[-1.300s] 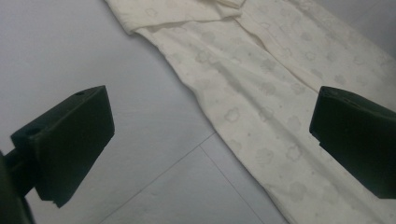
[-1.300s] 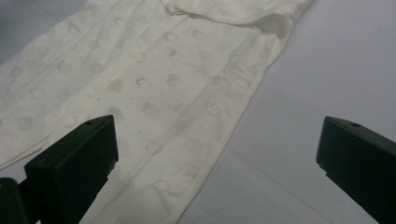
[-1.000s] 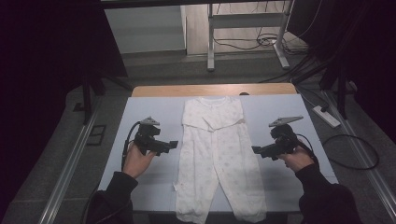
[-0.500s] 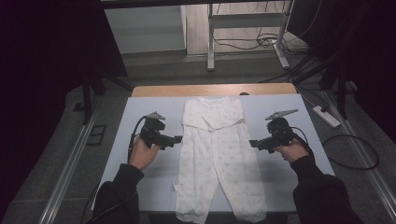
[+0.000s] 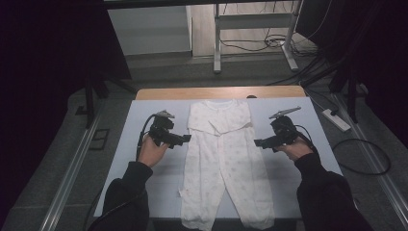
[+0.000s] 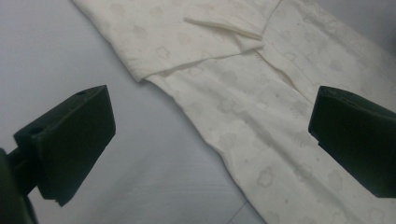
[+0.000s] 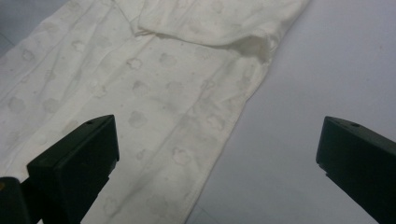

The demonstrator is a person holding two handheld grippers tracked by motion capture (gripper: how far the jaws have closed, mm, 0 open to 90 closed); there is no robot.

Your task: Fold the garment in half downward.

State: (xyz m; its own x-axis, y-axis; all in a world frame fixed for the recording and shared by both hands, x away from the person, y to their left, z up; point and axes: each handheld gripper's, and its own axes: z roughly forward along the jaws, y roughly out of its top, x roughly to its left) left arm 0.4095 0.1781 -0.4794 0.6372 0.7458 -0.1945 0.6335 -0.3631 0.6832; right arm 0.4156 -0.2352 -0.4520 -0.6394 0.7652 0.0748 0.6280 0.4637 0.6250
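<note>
Left tongs (image 5: 185,139) and right tongs (image 5: 258,143) agape, romper (image 5: 223,163) legs cropped

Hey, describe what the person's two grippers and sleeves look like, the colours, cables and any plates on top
Both the left gripper and right gripper are black, with two blocky black jaws. Each carries a grey three-cornered plate on top and trails a black cable. The person wears dark long sleeves reaching the wrists.

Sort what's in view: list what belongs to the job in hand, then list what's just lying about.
In the job:
white baby romper, flat on the table, sleeves folded in
left gripper, open beside its left edge
right gripper, open beside its right edge

Lying about:
power strip on the floor
cables on the floor
metal frame legs beyond the table
</note>
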